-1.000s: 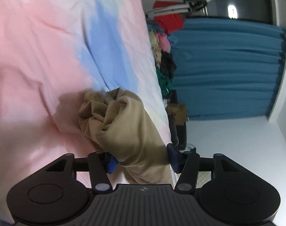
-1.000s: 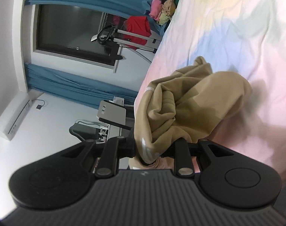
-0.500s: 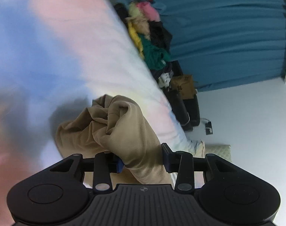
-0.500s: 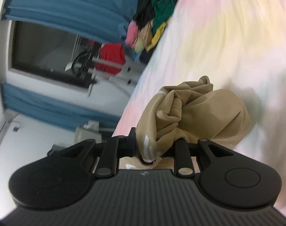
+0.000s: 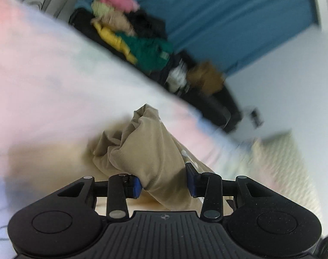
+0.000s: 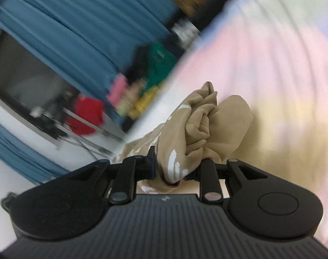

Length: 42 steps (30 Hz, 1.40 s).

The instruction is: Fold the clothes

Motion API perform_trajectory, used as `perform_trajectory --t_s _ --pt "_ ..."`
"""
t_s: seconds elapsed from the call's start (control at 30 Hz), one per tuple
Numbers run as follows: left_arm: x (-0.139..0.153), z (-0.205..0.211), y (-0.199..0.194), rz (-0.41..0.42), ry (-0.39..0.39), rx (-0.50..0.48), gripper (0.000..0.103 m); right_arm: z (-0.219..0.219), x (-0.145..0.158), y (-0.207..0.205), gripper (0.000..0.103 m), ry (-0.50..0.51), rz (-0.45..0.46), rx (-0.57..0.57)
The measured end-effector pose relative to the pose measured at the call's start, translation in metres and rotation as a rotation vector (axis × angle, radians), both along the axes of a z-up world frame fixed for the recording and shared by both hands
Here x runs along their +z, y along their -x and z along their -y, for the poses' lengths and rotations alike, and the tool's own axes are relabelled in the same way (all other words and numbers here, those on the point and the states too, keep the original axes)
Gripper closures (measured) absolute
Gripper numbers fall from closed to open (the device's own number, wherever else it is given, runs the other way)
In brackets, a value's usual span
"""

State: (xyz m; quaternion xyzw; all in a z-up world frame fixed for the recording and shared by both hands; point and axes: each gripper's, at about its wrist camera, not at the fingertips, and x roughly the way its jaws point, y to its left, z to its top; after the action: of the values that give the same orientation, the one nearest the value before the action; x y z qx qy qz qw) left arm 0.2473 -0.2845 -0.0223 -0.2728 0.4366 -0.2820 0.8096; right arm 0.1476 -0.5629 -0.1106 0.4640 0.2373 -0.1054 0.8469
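A bunched tan garment (image 5: 146,146) with white print hangs from both grippers over a pastel bedsheet (image 5: 45,82). My left gripper (image 5: 164,184) is shut on a thick fold of it, blue pads pressing each side. In the right wrist view my right gripper (image 6: 174,170) is shut on another bunch of the same tan garment (image 6: 198,125), above the sheet (image 6: 271,60). Both views are motion-blurred.
A pile of mixed clothes (image 5: 138,41) in yellow, green, pink and black lies along the bed's far edge, also in the right wrist view (image 6: 146,86). Blue curtains (image 5: 228,17) hang behind. A rack with a red garment (image 6: 86,116) stands near the window.
Both grippers have swung quickly with the garment held; the views have rotated, so the clothes pile and curtains now sit higher and more central. Both grips stay shut.
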Motion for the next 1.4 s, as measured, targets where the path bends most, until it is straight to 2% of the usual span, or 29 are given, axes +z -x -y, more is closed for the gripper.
perform_trajectory --t_s 0.1,0.27,0.33,0.4,0.53,0.63,0.7,0.73,0.77,0.83,0.97,1.07,1.23,1.4 --pt "-0.049 -0.007 0.014 -0.019 -0.058 -0.054 0.061 -0.012 -0.051 0.015 0.078 -0.035 -0.104 0.022" --pt "-0.081 -0.022 0.037 0.096 -0.149 -0.135 0.051 -0.034 -0.088 0.047 0.076 -0.052 -0.121 0.022" --pt "-0.078 -0.024 0.048 0.156 -0.190 -0.154 0.046 -0.038 -0.093 0.054 0.076 -0.061 -0.111 0.009" --pt "-0.069 -0.023 0.059 0.194 -0.258 -0.174 0.020 -0.040 -0.089 0.056 0.075 -0.068 -0.129 -0.001" --pt "-0.047 -0.009 0.068 0.231 -0.346 -0.207 0.017 -0.049 -0.065 0.068 0.068 -0.040 -0.229 -0.006" --pt "-0.019 -0.011 0.084 0.253 -0.359 -0.214 0.010 -0.065 -0.030 0.076 0.068 0.051 -0.239 0.029" --pt "0.001 -0.012 0.098 0.298 -0.366 -0.220 0.004 -0.076 -0.001 0.092 0.067 0.138 -0.206 0.058" --pt "0.012 -0.011 0.104 0.325 -0.374 -0.223 0.003 -0.083 0.014 0.096 0.061 0.184 -0.184 0.070" --pt "0.026 -0.013 0.114 0.357 -0.385 -0.225 0.000 -0.091 0.029 0.105 0.036 0.229 -0.154 0.077" --pt "0.054 -0.021 0.135 0.412 -0.394 -0.225 0.000 -0.105 0.060 0.122 0.007 0.308 -0.083 0.088" --pt "0.105 -0.041 0.177 0.516 -0.398 -0.205 0.000 -0.124 0.114 0.154 0.009 0.403 0.015 0.082" --pt "0.136 -0.058 0.211 0.593 -0.415 -0.176 0.000 -0.138 0.140 0.181 0.009 0.452 0.060 0.074" --pt "0.169 -0.088 0.266 0.673 -0.432 -0.141 0.000 -0.164 0.163 0.219 0.009 0.535 0.116 0.074" --pt "0.187 -0.116 0.311 0.738 -0.435 -0.104 0.000 -0.192 0.171 0.251 0.009 0.598 0.167 0.061"
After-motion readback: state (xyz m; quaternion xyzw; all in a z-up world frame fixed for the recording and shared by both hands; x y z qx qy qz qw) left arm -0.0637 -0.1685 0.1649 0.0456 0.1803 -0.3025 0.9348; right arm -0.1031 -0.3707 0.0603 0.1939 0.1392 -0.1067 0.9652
